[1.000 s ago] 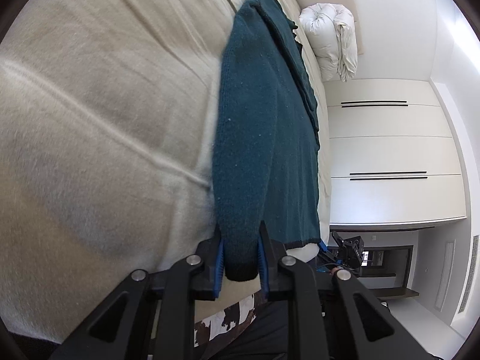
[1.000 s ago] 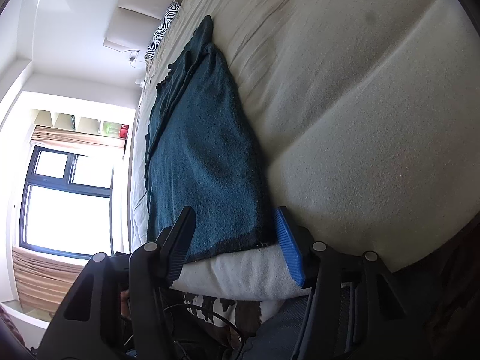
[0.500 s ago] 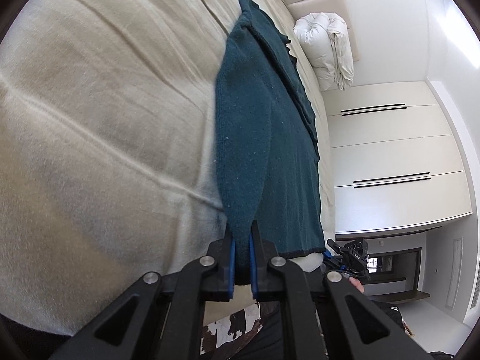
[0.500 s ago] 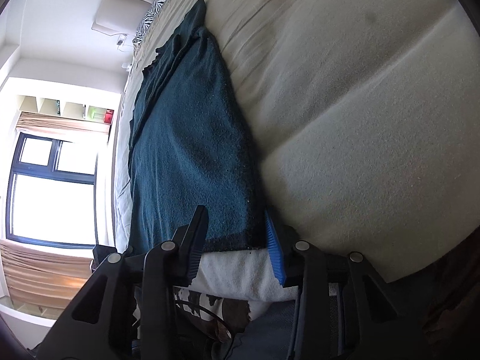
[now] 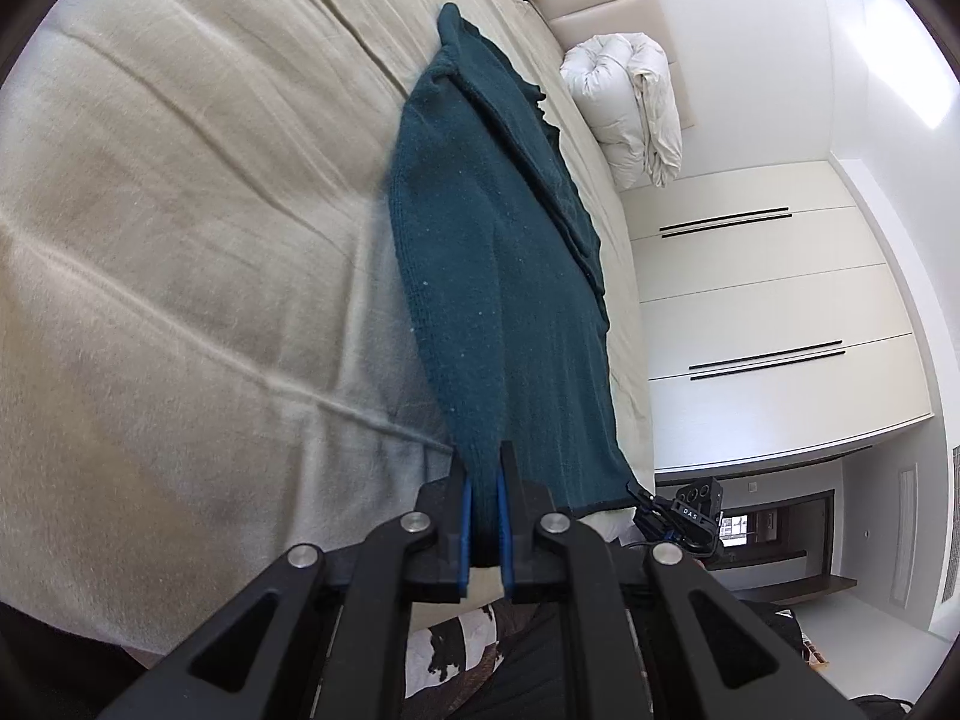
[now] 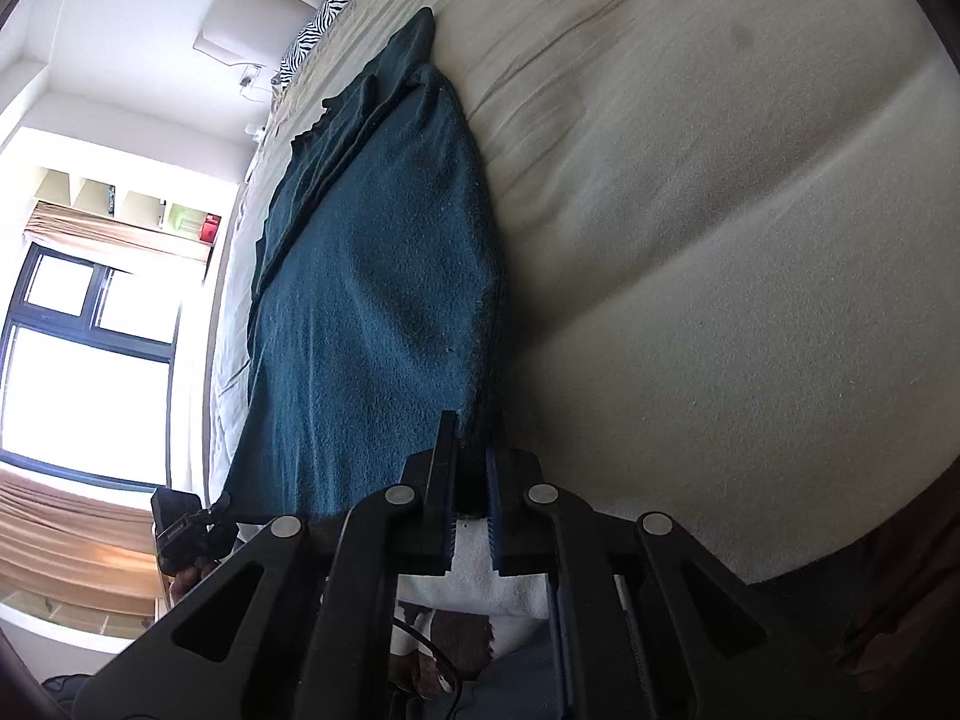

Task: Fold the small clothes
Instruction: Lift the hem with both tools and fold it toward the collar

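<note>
From the left wrist, the left tool (image 5: 485,516) is pinched narrow on the near hem corner of the teal sweater (image 5: 510,276), which lies lengthwise on the beige bed (image 5: 180,240). From the right wrist, the right tool (image 6: 471,501) is clamped on the sweater's (image 6: 372,312) other near corner. I judge this the grasp before a fold; next, both corners should rise together and carry toward the far end.

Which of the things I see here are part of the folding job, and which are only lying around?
Part of the job:
- dark teal knitted garment, spread on the beige bed cover
- left gripper, shut on one bottom corner
- right gripper, shut on the other corner

Only lying around:
- rolled white duvet
- zebra-striped pillow
- white built-in wardrobe
</note>
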`<action>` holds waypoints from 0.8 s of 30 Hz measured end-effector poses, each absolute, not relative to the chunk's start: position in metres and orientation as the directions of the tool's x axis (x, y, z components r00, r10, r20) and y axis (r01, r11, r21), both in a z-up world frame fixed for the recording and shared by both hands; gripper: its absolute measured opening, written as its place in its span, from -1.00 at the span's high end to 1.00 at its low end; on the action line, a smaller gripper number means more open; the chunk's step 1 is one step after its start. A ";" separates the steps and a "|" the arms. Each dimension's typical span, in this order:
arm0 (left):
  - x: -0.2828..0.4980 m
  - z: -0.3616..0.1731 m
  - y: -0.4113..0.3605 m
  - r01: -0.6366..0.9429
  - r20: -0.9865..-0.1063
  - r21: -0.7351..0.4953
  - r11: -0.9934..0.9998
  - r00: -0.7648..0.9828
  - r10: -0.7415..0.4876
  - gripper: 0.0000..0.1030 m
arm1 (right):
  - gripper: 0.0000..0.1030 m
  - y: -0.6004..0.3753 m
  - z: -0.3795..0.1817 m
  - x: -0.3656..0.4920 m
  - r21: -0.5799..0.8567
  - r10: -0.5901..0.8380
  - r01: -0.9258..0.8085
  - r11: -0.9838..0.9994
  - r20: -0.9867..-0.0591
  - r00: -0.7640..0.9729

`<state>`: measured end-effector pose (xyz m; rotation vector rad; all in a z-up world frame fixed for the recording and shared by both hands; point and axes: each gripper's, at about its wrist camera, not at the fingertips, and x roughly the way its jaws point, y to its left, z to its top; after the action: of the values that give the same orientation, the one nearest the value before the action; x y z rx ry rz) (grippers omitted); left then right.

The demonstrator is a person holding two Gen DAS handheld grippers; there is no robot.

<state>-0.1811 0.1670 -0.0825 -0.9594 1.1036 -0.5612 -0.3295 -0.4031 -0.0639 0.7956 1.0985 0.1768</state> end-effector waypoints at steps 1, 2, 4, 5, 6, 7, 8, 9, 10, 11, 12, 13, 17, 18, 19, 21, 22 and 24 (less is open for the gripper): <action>-0.181 -0.081 0.168 -0.070 -0.474 -0.871 0.486 0.384 -0.793 0.85 | 0.88 -0.403 -0.061 -0.328 0.662 0.504 0.242 0.709 -0.716 0.482; -0.180 -0.079 0.170 -0.070 -0.461 -0.878 0.474 0.391 -0.797 0.85 | 0.88 -0.403 -0.057 -0.327 0.669 0.507 0.236 0.704 -0.707 0.493; -0.179 -0.074 0.172 -0.067 -0.435 -0.891 0.449 0.405 -0.804 0.85 | 0.88 -0.402 -0.049 -0.323 0.683 0.513 0.221 0.696 -0.689 0.512; -0.179 -0.072 0.174 -0.065 -0.421 -0.898 0.435 0.413 -0.808 0.85 | 0.88 -0.401 -0.046 -0.321 0.694 0.519 0.215 0.687 -0.676 0.522; -0.178 -0.069 0.176 -0.062 -0.406 -0.905 0.420 0.421 -0.811 0.86 | 0.88 -0.401 -0.042 -0.320 0.707 0.527 0.207 0.676 -0.661 0.534; -0.177 -0.066 0.177 -0.058 -0.391 -0.911 0.408 0.430 -0.814 0.86 | 0.88 -0.401 -0.039 -0.318 0.718 0.533 0.199 0.667 -0.647 0.545; -0.175 -0.063 0.179 -0.056 -0.377 -0.917 0.395 0.439 -0.815 0.86 | 0.88 -0.400 -0.035 -0.315 0.727 0.537 0.193 0.660 -0.635 0.555; -0.173 -0.060 0.180 -0.052 -0.367 -0.921 0.386 0.448 -0.815 0.87 | 0.88 -0.399 -0.031 -0.312 0.735 0.542 0.185 0.652 -0.623 0.565; -0.172 -0.056 0.182 -0.047 -0.357 -0.924 0.378 0.458 -0.814 0.87 | 0.88 -0.398 -0.027 -0.309 0.746 0.547 0.176 0.642 -0.607 0.576; -0.170 -0.053 0.184 -0.042 -0.344 -0.929 0.368 0.468 -0.814 0.87 | 0.88 -0.397 -0.024 -0.306 0.757 0.551 0.170 0.631 -0.592 0.588; -0.167 -0.050 0.185 -0.038 -0.329 -0.934 0.355 0.476 -0.815 0.87 | 0.88 -0.397 -0.020 -0.302 0.768 0.556 0.165 0.619 -0.577 0.598; -0.165 -0.047 0.187 -0.031 -0.316 -0.938 0.344 0.482 -0.817 0.87 | 0.88 -0.397 -0.016 -0.299 0.779 0.560 0.160 0.607 -0.561 0.609; -0.152 -0.035 0.190 -0.009 -0.288 -0.944 0.330 0.512 -0.810 0.87 | 0.88 -0.396 -0.001 -0.284 0.806 0.556 0.132 0.576 -0.506 0.660; -0.149 -0.032 0.191 -0.001 -0.285 -0.943 0.332 0.517 -0.807 0.87 | 0.88 -0.397 0.002 -0.281 0.811 0.551 0.127 0.571 -0.494 0.672; -0.145 -0.030 0.191 0.004 -0.284 -0.942 0.336 0.522 -0.804 0.87 | 0.88 -0.397 0.006 -0.277 0.815 0.547 0.125 0.567 -0.485 0.683; -0.138 -0.025 0.193 0.013 -0.277 -0.942 0.334 0.533 -0.799 0.87 | 0.88 -0.397 0.012 -0.269 0.821 0.537 0.119 0.559 -0.467 0.702; -0.134 -0.023 0.194 0.017 -0.274 -0.942 0.336 0.538 -0.797 0.87 | 0.88 -0.397 0.015 -0.265 0.821 0.530 0.115 0.559 -0.461 0.712; -0.127 -0.020 0.196 0.023 -0.269 -0.941 0.337 0.551 -0.790 0.87 | 0.88 -0.397 0.021 -0.258 0.825 0.516 0.107 0.555 -0.442 0.733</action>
<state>-0.1274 0.1962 -0.0198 -1.1098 0.8420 -0.6199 -0.2576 -0.3971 0.0211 0.9712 0.7316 0.2690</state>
